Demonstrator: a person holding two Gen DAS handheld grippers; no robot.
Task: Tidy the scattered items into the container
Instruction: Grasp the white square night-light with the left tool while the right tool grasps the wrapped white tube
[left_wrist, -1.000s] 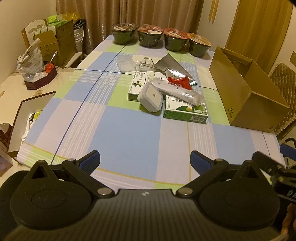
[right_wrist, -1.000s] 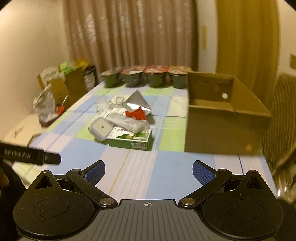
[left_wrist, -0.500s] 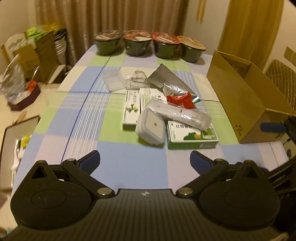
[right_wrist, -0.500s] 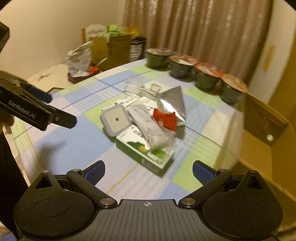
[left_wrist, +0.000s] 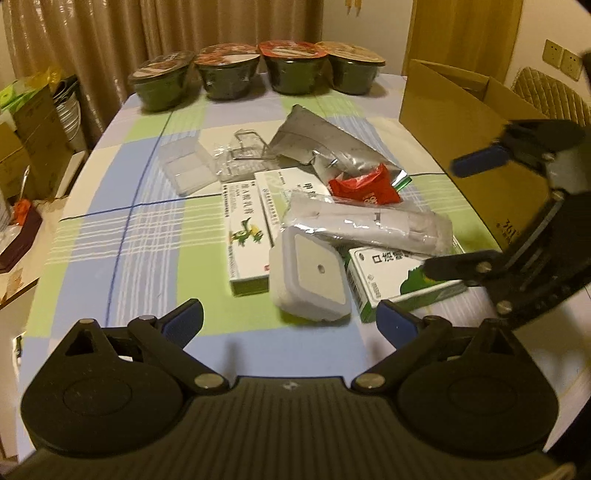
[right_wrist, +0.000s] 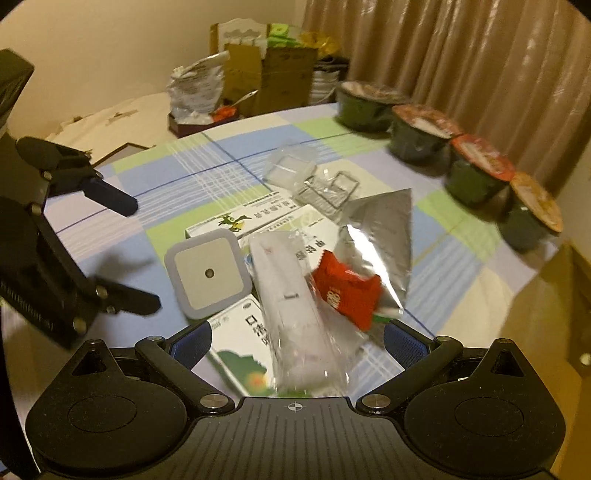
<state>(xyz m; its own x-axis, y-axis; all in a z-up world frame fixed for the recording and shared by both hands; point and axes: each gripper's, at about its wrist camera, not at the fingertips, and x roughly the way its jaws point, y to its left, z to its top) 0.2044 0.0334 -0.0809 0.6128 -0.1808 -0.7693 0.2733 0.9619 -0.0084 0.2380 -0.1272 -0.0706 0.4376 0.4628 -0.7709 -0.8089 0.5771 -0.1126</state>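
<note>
Both grippers hang over the near edge of the checked tablecloth (left_wrist: 122, 236), and both stand wide apart with nothing between the fingers. Dead ahead of the left gripper (left_wrist: 290, 319), just past its blue fingertips, sits the white square plug-in light (left_wrist: 308, 275), leaning on the long green-and-white carton (left_wrist: 243, 236) behind it to the left. To the right of that light lies the second green box (left_wrist: 384, 273), with the clear-wrapped white pack (left_wrist: 365, 223) resting across its top. Beyond those, a red sachet (left_wrist: 364, 186) sits on the silver foil pouch (left_wrist: 325, 147), and clear plastic trays (left_wrist: 184, 170) lie further off to the left. The right gripper (right_wrist: 297, 341) comes in from the left one's right side, its open fingers straddling the near end of the wrapped pack, though I cannot tell whether they touch it. The red sachet is just ahead of its right fingertip, the square light ahead to its left. The brown cardboard box (left_wrist: 454, 122) stands open at the left gripper's far right, apart from the heap. Four lidded noodle bowls (left_wrist: 229, 75) line the far edge in front of the curtain.
</note>
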